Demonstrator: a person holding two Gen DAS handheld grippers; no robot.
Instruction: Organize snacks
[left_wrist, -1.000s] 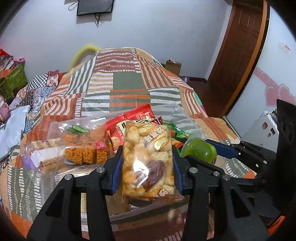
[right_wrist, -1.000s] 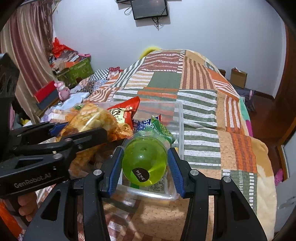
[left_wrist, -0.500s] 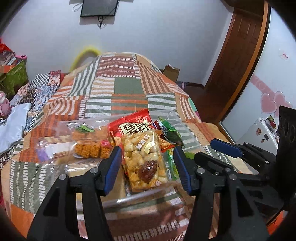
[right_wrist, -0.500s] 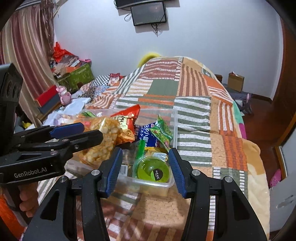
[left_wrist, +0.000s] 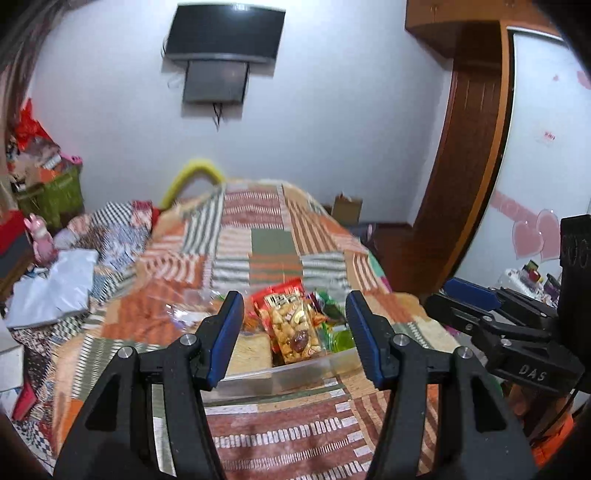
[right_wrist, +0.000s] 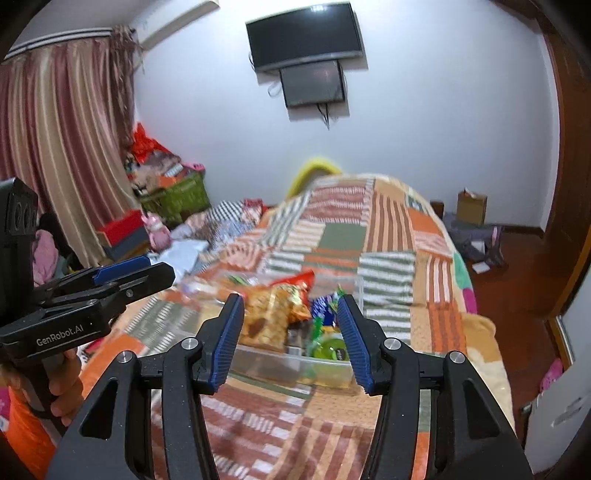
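Note:
A clear plastic bin (left_wrist: 295, 373) sits on the patchwork bed and holds several snacks: a yellow bag of puffed snacks (left_wrist: 293, 334), a red bag (left_wrist: 280, 295), green packets and a green jelly cup (left_wrist: 341, 339). The bin (right_wrist: 280, 363), the yellow bag (right_wrist: 267, 321) and the green cup (right_wrist: 332, 350) also show in the right wrist view. My left gripper (left_wrist: 293, 334) is open and empty, drawn back above the bin's near side. My right gripper (right_wrist: 288, 338) is open and empty, likewise back from the bin.
The patchwork quilt (left_wrist: 273, 240) covers the bed. Clothes and a white sheet (left_wrist: 55, 288) lie at the left. A green crate (right_wrist: 173, 199) and curtain (right_wrist: 55, 155) stand left. A wooden door (left_wrist: 469, 177) and cardboard box (right_wrist: 471, 206) are right. A TV (left_wrist: 225, 33) hangs on the wall.
The left gripper let go of the yellow snack bag and the right let go of the green cup; both now lie in the bin. Both grippers pulled back and up.

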